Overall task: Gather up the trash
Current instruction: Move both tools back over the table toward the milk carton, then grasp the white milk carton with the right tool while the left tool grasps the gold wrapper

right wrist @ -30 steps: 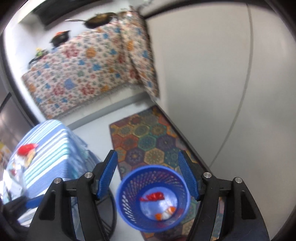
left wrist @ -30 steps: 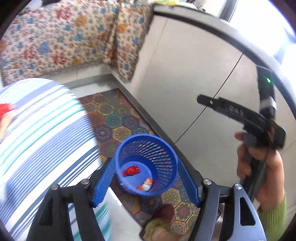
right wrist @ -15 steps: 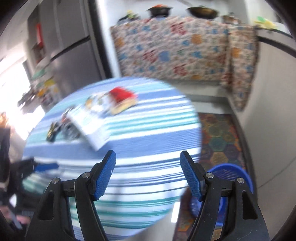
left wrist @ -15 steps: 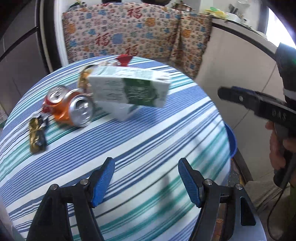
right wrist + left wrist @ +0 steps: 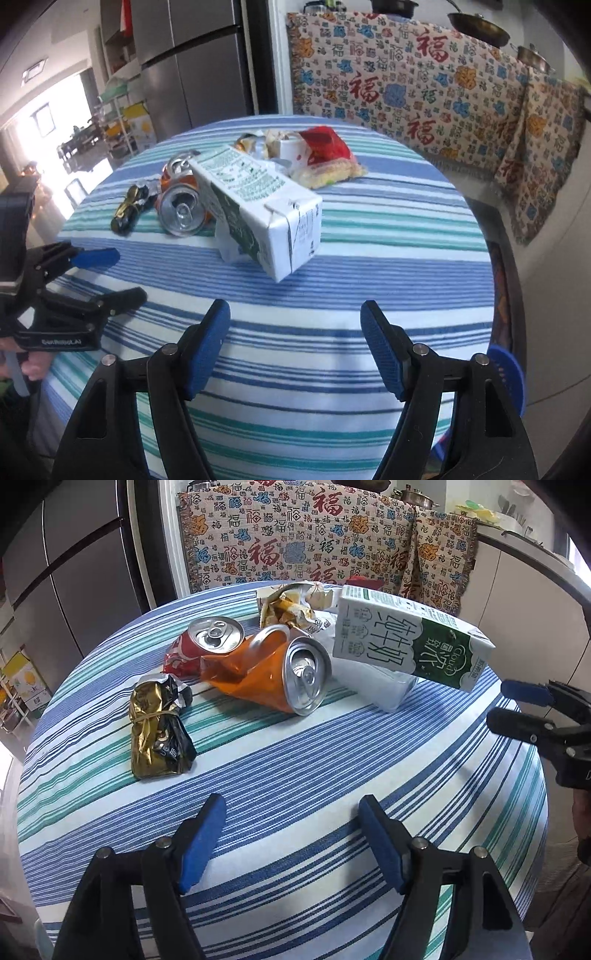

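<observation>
Trash lies on a round table with a striped cloth (image 5: pixel 332 775). There is a white and green milk carton (image 5: pixel 406 642) (image 5: pixel 258 206), a crushed orange can (image 5: pixel 273 672) (image 5: pixel 181 212), a red can (image 5: pixel 207 642), a gold and black wrapper (image 5: pixel 159 731) (image 5: pixel 129 210), a crumpled wrapper (image 5: pixel 291 605) and a red snack bag (image 5: pixel 325 147). My left gripper (image 5: pixel 290 812) (image 5: pixel 110 273) hovers over the near cloth, short of the cans, jaws opening and empty. My right gripper (image 5: pixel 295 321) (image 5: pixel 528 709) hangs before the carton, jaws opening, nothing between them.
A blue basket (image 5: pixel 509 373) stands on the floor by the table's right edge. A patterned cloth (image 5: pixel 295 542) drapes the counter behind the table. A grey fridge (image 5: pixel 192 62) stands at the back left. A hand (image 5: pixel 33 365) holds the left gripper.
Both views have swung from the blue basket on the floor up to the tabletop. The trash pile now sits closer and sharper than half a second ago.
</observation>
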